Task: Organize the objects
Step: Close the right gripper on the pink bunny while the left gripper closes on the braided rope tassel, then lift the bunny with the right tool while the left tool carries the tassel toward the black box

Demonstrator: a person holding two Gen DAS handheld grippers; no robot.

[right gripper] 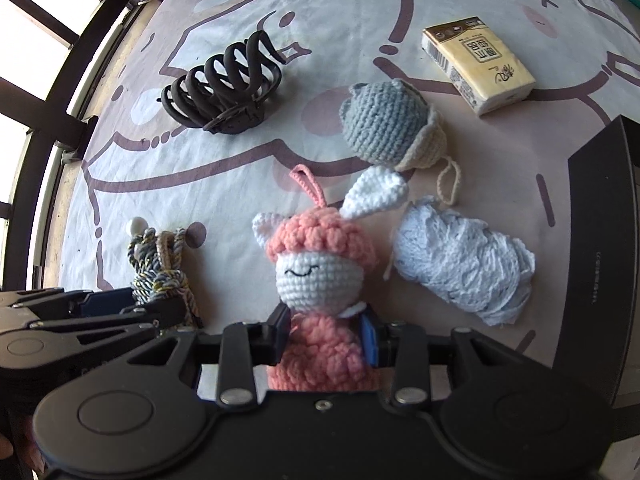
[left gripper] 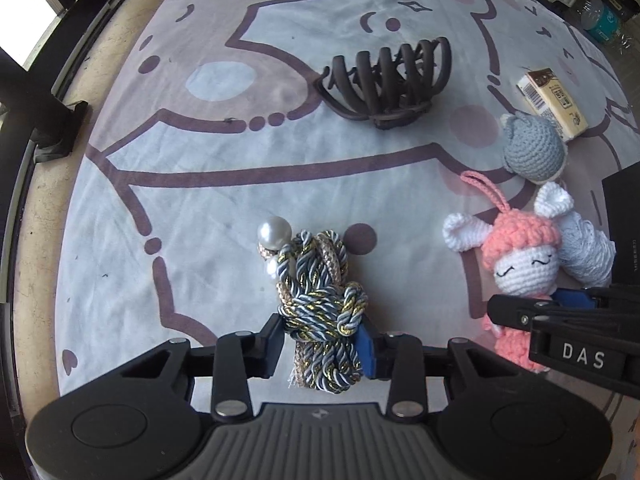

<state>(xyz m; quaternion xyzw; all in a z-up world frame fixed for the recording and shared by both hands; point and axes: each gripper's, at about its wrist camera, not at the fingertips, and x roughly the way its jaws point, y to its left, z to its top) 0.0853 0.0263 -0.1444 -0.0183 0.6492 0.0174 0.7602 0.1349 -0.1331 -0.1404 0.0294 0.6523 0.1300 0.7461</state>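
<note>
My left gripper is shut on a knotted grey, blue and gold cord bundle with a pearl; it lies on the printed cloth. My right gripper is shut on the pink body of a crocheted pink and white bunny doll. The doll also shows in the left wrist view, with the right gripper on it. The cord bundle and the left gripper show at the left of the right wrist view.
A dark brown hair claw clip lies farther back. A grey crocheted toy, a white crocheted piece and a yellow tissue pack lie right. A black box stands at the right edge.
</note>
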